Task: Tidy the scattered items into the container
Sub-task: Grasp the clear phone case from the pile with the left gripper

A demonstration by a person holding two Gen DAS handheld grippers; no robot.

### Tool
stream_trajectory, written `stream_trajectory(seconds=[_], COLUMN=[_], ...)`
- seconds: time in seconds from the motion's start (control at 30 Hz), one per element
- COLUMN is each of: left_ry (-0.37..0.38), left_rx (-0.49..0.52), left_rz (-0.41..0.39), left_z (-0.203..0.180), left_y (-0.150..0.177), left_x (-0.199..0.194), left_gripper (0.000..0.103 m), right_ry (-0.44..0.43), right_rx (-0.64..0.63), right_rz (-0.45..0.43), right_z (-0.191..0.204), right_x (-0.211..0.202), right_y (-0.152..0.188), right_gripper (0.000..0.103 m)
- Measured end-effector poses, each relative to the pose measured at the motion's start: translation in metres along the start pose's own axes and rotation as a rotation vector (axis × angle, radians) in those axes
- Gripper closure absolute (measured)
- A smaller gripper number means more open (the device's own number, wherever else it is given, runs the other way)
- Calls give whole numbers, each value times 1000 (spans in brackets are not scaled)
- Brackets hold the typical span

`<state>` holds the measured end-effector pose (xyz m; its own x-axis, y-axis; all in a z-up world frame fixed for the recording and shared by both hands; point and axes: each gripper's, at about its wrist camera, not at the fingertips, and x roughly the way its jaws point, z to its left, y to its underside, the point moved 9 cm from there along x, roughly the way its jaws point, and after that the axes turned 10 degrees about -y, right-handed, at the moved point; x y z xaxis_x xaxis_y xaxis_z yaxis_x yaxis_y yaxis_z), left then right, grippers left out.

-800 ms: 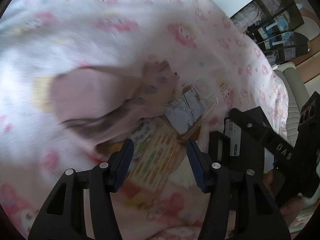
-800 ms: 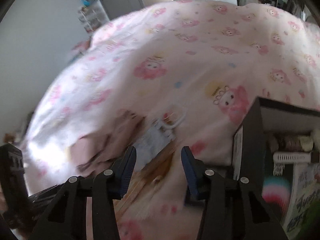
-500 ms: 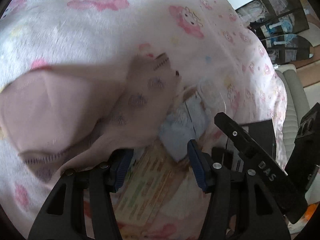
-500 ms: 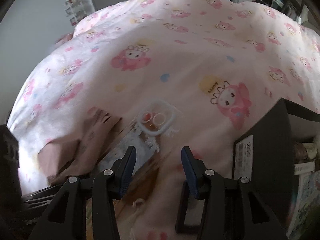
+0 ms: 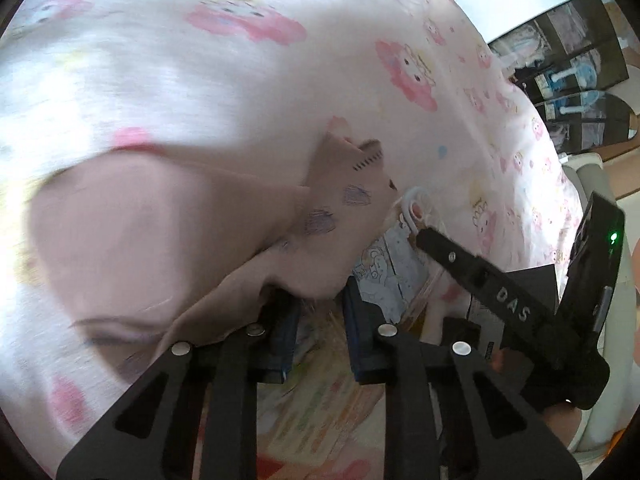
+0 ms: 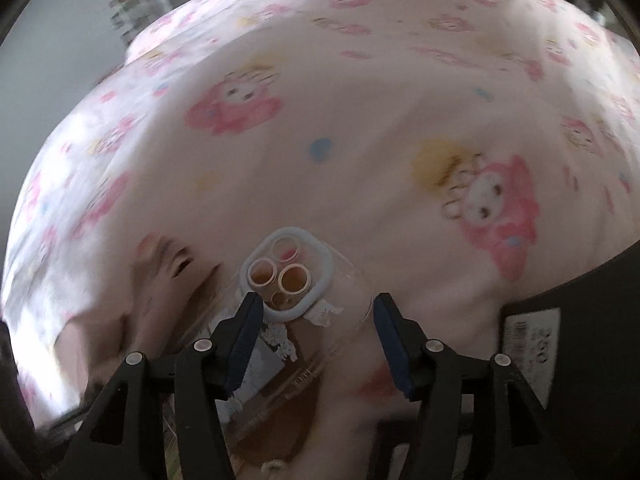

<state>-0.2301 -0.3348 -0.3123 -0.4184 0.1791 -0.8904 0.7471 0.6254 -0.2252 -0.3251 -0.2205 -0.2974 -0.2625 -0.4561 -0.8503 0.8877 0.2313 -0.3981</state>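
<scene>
Left gripper [image 5: 320,326]: black frame, blue-padded fingers [image 5: 358,332] drawn in, clenched on a fold of soft pink cloth [image 5: 224,240] with small purple prints; cloth bunched ahead and left of the fingers. Right gripper [image 6: 316,340]: fingers [image 6: 390,344] spread, released, straddling a clear glossy phone case [image 6: 304,300] with a pale rounded lens ring. Both lie on a bed sheet [image 6: 360,120], pink cartoon print. Black rigid container [image 6: 580,320]: right of the right fingers.

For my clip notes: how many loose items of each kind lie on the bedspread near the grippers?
Pale pink garment: 1
Clear phone case: 1
Cartoon-printed sheet: 1
Colourful printed booklet: 1
Total: 4; anything hidden under the garment is uncounted.
</scene>
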Motion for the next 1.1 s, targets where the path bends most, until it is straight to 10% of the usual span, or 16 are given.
stream_trajectory(seconds=[0.3, 0.5, 0.7, 1.1], left_ry=[-49, -69, -117, 17], left_rx=[-96, -153, -125, 0], left_rz=[-6, 27, -11, -136], left_z=[79, 103, 79, -11], left_y=[43, 63, 65, 61], left_x=[-46, -39, -34, -121], left_gripper=[83, 66, 65, 66], right_ry=[-270, -196, -228, -276], right_rx=[-111, -119, -170, -191], right_rz=[168, 141, 171, -58], right_z=[55, 40, 70, 56], right_x=[-40, -25, -8, -140], right_y=[84, 50, 56, 20], right_gripper=[54, 54, 60, 61])
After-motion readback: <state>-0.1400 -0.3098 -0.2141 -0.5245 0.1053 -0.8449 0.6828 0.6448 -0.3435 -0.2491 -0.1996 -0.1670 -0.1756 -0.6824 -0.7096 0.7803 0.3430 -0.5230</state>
